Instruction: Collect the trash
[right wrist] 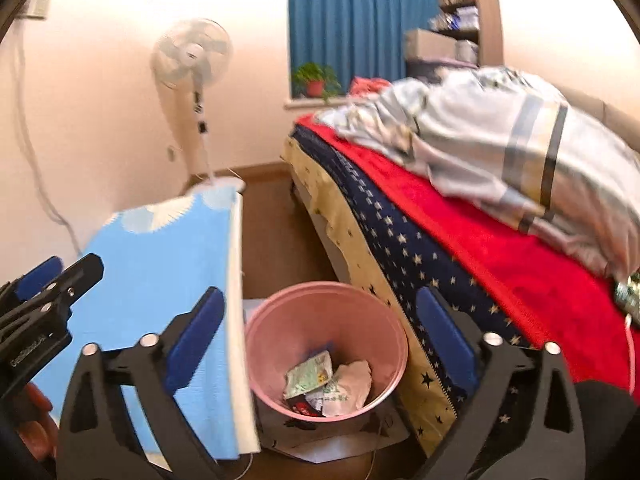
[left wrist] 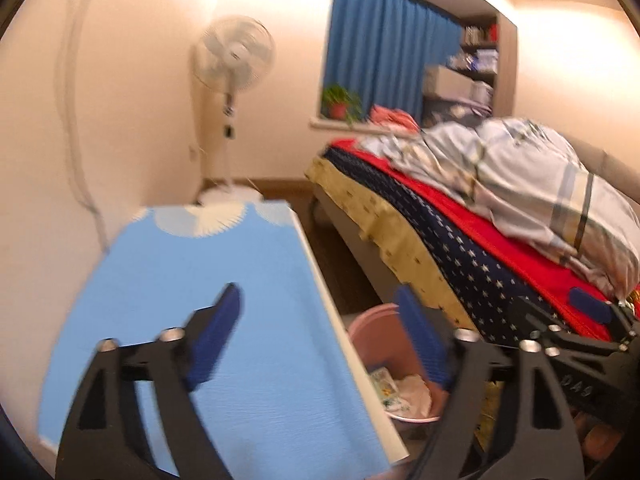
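**Both grippers empty above the pink bin**

The right gripper (right wrist: pixel 320 340) hangs over the pink bin (right wrist: pixel 256 322), its blue-padded fingers (right wrist: pixel 446 340) spread wide apart with nothing between them. From the right wrist view the bin's open mouth shows in the gap between the fingers, below them. Inside the bin lies the trash (right wrist: pixel 326 386): a green-printed wrapper, crumpled pale paper and a dark scrap, all at the bottom and apart from the fingers.

The left gripper (left wrist: pixel 320 340) is also spread open and empty. Its left finger sits over the blue counter (left wrist: pixel 192 280), its right finger over the bin (left wrist: pixel 370 322), which stands on the floor between the counter's white edge and the bed (left wrist: pixel 460 240). Trash (left wrist: pixel 404 394) shows low in the bin.

In the right wrist view the left gripper (right wrist: pixel 44 280) appears at the left edge over the counter (right wrist: pixel 160 260). A fan (right wrist: pixel 192 54) stands by the wall, and a quilt (right wrist: pixel 500 132) lies heaped on the bed (right wrist: pixel 460 248).
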`<state>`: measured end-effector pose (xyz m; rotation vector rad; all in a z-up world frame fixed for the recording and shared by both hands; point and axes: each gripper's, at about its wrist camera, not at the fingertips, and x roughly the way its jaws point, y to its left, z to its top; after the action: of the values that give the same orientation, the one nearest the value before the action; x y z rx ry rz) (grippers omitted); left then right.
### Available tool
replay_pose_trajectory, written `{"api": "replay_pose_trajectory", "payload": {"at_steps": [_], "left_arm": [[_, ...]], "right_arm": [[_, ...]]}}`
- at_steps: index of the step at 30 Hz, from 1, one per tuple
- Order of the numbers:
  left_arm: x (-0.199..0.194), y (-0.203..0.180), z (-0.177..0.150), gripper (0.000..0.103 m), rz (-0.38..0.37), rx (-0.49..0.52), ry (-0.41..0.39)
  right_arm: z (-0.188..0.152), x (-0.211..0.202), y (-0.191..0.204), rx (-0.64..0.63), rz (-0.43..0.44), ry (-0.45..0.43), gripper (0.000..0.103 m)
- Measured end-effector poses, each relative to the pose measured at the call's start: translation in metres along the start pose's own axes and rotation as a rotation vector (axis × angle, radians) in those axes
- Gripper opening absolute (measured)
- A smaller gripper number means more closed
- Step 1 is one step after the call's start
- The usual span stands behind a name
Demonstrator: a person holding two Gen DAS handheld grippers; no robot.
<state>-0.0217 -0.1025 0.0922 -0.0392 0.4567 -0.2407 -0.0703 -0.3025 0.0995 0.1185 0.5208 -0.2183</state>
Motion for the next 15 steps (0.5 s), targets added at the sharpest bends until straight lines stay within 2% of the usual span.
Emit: {"api": "replay_pose_trajectory", "payload": {"at_steps": [3,7,10,15], "left_arm": [[-0.030,0.011,-0.008,0.093,0.049,-0.032,-0.020],[-0.051,0.021,-0.030,0.095,0.110,-0.075,0.002],[-0.058,0.025,-0.054,0.095,0.129,-0.097,0.033],[-0.049,0.021,-0.085,0.095,0.156,-0.064,0.097]], "right_arm": [[-0.003,-0.018,0.004,-0.041,0.048,-0.020,0.098],[-0.024,-0.034,0.005,-0.061,0.081,-0.011,0.098],[-0.040,-0.036,0.002,-0.062,0.070,-0.017,0.098],[-0.063,-0.026,0.002,-0.061,0.062,0.022,0.098]]}}
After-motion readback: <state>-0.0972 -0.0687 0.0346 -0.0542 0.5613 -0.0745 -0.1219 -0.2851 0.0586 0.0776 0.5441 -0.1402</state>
